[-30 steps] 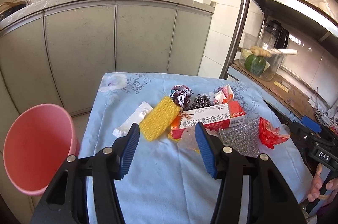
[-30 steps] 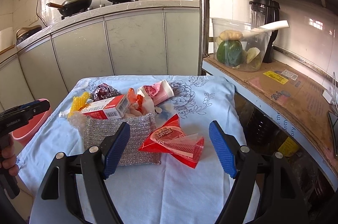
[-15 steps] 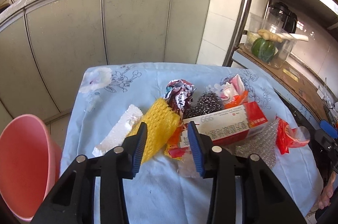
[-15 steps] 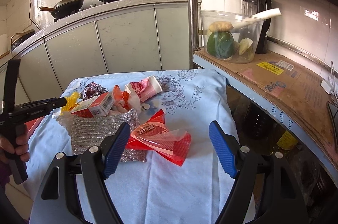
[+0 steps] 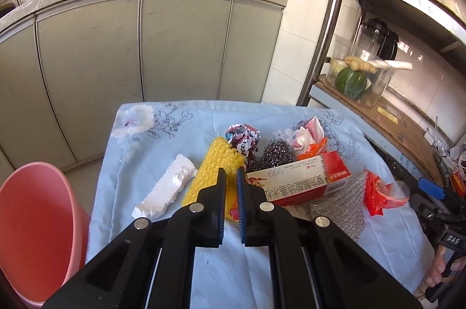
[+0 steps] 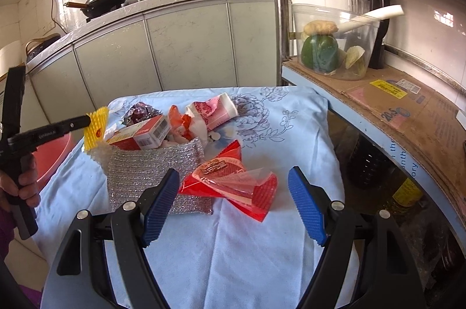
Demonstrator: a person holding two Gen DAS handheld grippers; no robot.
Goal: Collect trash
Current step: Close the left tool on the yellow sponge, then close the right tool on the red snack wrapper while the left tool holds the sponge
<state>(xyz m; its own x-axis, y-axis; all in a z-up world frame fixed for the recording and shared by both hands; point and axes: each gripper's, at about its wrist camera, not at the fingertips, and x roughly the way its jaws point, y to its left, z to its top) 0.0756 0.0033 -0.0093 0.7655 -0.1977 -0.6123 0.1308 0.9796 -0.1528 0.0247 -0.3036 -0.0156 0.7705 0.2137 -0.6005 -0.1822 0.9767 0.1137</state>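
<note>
A pile of trash lies on the blue floral tablecloth (image 5: 151, 134). My left gripper (image 5: 230, 177) is shut on the yellow foam net (image 5: 214, 166); the right wrist view shows the net (image 6: 96, 126) lifted off the cloth at the fingertips. Beside it lie a white foam piece (image 5: 166, 193), a red-and-white medicine box (image 5: 303, 182), a steel scourer (image 5: 275, 153) and a crumpled wrapper (image 5: 243, 138). My right gripper (image 6: 233, 192) is open, its fingers either side of a red plastic wrapper (image 6: 233, 180) and near a silver mesh cloth (image 6: 151, 169).
A pink bin (image 5: 35, 227) stands on the floor left of the table. Grey kitchen cabinets (image 5: 139, 46) with woks are behind. A metal shelf rack (image 6: 378, 93) with a clear vegetable container (image 6: 332, 46) stands on the right.
My left gripper closed from wide open onto the yellow foam net and raised it. My right gripper stayed open over the red wrapper, drifting slightly.
</note>
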